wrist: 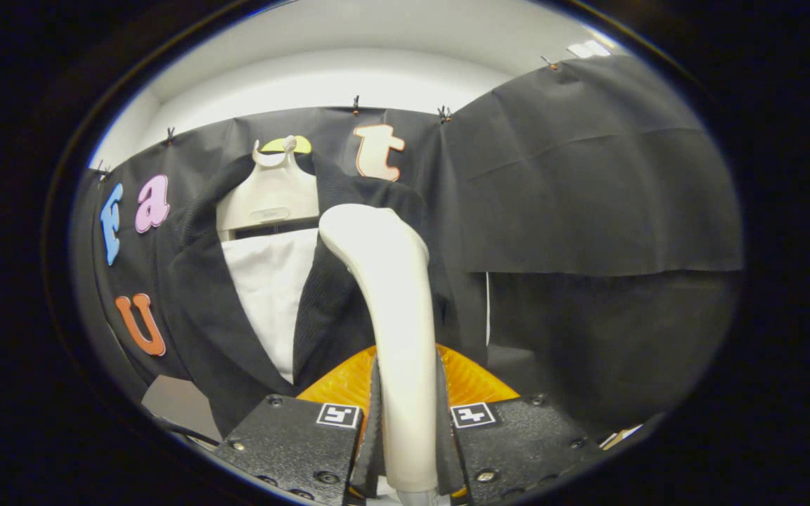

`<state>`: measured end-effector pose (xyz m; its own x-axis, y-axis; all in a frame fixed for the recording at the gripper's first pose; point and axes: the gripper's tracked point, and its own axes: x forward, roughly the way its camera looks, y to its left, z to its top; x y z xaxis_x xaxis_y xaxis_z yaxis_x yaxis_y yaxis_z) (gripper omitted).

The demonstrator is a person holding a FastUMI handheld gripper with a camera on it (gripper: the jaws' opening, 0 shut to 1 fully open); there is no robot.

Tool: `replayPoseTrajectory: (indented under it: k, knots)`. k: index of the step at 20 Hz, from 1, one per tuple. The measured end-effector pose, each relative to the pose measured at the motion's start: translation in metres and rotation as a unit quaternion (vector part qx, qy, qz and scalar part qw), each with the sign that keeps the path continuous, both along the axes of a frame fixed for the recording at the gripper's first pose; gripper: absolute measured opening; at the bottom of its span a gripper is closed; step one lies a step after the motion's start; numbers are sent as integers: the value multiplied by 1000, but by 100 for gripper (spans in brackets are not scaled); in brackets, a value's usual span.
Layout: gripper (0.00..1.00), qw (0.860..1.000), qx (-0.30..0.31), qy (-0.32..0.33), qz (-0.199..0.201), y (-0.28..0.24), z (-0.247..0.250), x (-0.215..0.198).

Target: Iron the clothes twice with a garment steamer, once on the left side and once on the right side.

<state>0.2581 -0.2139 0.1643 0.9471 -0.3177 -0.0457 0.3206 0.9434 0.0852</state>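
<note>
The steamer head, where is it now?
In the gripper view the steamer head is against the dark jacket, beside its white lining; the gripper clamps the handle.

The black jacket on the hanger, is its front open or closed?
Open. The black jacket hangs with its lapels spread, showing white cloth between them, beyond the steamer the gripper holds.

The gripper [408, 422] clamps both fingers on the garment steamer [394, 316] handle, its head raised against the dark jacket [236, 330] hanging on a hanger [269, 193].
</note>
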Motion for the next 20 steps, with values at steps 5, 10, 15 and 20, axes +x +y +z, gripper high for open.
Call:
replayPoseTrajectory:
  k: [5,10,15,20]
  knots:
    - [34,999,-28,16,-4,4,-11,11]
    - [34,999,-35,37,1,12,-38,14]
    - [34,997,-44,58,2,20,-69,9]
    - [34,996,-40,82,2,20,-107,3]
